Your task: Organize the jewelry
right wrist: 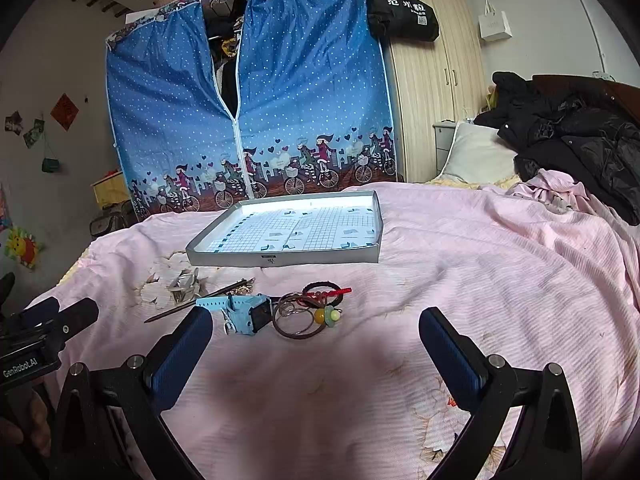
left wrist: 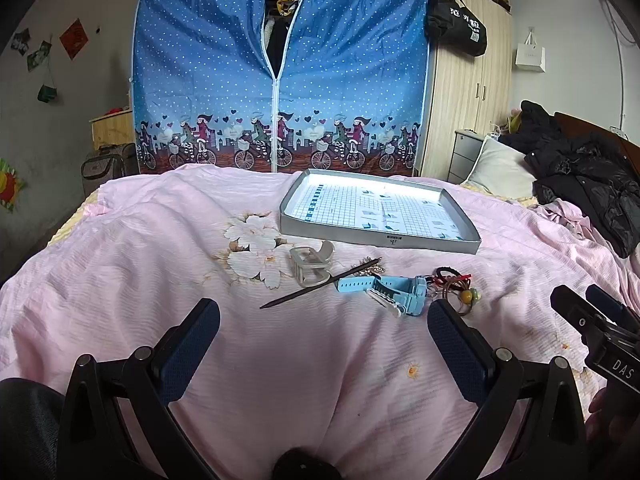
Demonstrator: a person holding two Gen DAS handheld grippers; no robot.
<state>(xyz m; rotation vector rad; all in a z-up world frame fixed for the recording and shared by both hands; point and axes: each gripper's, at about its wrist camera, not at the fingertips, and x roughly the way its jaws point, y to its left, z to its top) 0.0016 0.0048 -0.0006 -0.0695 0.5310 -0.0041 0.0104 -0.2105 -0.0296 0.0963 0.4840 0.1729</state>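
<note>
Nothing is in the tray yet, so the sorting is at its very start: both grippers hover over the pink bedspread [left wrist: 120, 240] short of the jewelry.

Furthest left, the left gripper [left wrist: 324, 332] has its fingers spread wide and holds nothing; in its own view it points at bare cloth just short of the row of items. That row lies across the middle of the bed. From the left there is a clear plastic hair claw [left wrist: 310, 265] on the printed flower, then a thin dark hair stick [left wrist: 320, 284] lying slantwise, with a small gold chain [left wrist: 374, 265] bunched at its far tip. Beside these is a light blue watch [left wrist: 394, 286], its strap stretched toward the stick. Next comes a tangle of hair ties and rings [right wrist: 310, 312] touching the watch, with a yellow bead among them. Beyond the row, toward the far edge of the bed, sits the shallow grey tray [right wrist: 224, 258], empty, its lining printed with a grid.

On the right, the right gripper [right wrist: 316, 340] is likewise wide open and empty, pointed just short of the tangle.

The next move is probably a first pick. It calls for lowering one gripper over a single item, closing on it cleanly without dragging its neighbours, then carrying it over the tray's near wall.
</note>
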